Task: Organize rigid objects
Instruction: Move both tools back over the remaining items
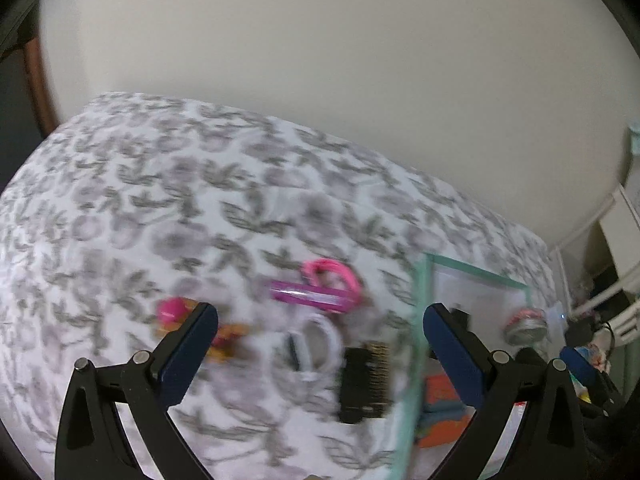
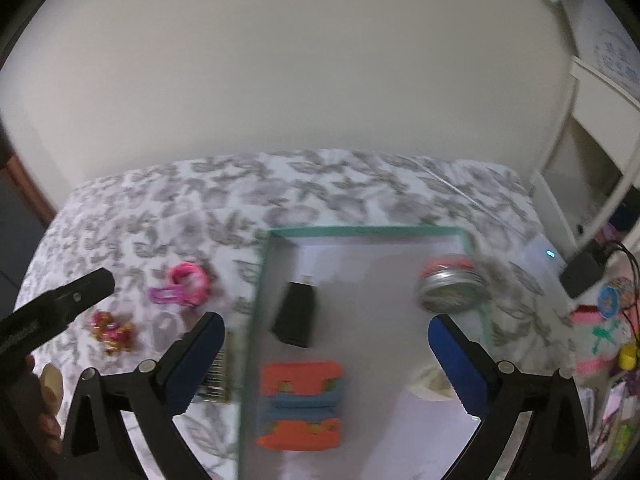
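Observation:
A clear tray with a green rim [image 2: 364, 231] lies on the floral cloth. In it are a black adapter [image 2: 295, 315], an orange and blue block [image 2: 301, 404] and a round tin [image 2: 450, 288] at its far right corner. Left of the tray lie a pink clip [image 1: 312, 295], a pink band [image 1: 332, 270], a white ring [image 1: 314, 346], a black circuit board with pins [image 1: 365, 380] and a pink and gold trinket [image 2: 112, 326]. My left gripper [image 1: 320, 344] is open above the ring and board. My right gripper [image 2: 326, 354] is open above the tray. Both views are blurred.
A plain wall stands behind the table. White shelving [image 2: 592, 136] is at the right, with a black box with cables [image 2: 582, 274] and colourful clutter [image 2: 612, 320] beside the table's right edge. The tray also shows in the left wrist view [image 1: 420, 320].

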Available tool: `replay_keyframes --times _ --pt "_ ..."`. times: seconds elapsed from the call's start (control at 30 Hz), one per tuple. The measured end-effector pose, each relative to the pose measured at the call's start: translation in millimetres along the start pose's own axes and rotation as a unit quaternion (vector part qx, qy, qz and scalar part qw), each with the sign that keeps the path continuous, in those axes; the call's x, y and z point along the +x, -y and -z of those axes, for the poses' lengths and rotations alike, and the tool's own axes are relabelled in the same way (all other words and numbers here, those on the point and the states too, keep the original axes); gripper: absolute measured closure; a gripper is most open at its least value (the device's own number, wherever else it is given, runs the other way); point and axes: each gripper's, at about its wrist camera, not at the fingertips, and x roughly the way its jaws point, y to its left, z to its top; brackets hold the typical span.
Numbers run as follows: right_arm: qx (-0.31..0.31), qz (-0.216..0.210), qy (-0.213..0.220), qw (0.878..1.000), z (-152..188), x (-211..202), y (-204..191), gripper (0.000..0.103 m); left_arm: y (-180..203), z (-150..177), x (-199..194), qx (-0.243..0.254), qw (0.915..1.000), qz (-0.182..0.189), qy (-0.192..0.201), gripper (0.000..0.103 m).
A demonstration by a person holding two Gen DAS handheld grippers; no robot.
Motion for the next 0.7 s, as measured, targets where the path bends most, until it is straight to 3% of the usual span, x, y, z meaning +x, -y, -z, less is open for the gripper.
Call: replay_keyframes --times 0.17,0.47,0.7 --pt "-0.012 -0.026 0.016 0.999 -0.8 1.6 -34.1 0.000 -52.0 -10.1 -10.4 -0.034 0.9982 -0.048 0.005 0.001" --pt "-0.059 -0.067 0.006 0.996 5.7 18.6 -90.4 0.000 -123.3 -17.9 -13.2 -0.082 0.9918 -0.098 -0.009 0.001" --pt "-0.076 -0.075 -0.033 0.994 17.9 47.0 -105.5 0.004 -144.2 -9.0 16.2 -0.122 0.9849 -0.105 -0.063 0.001"
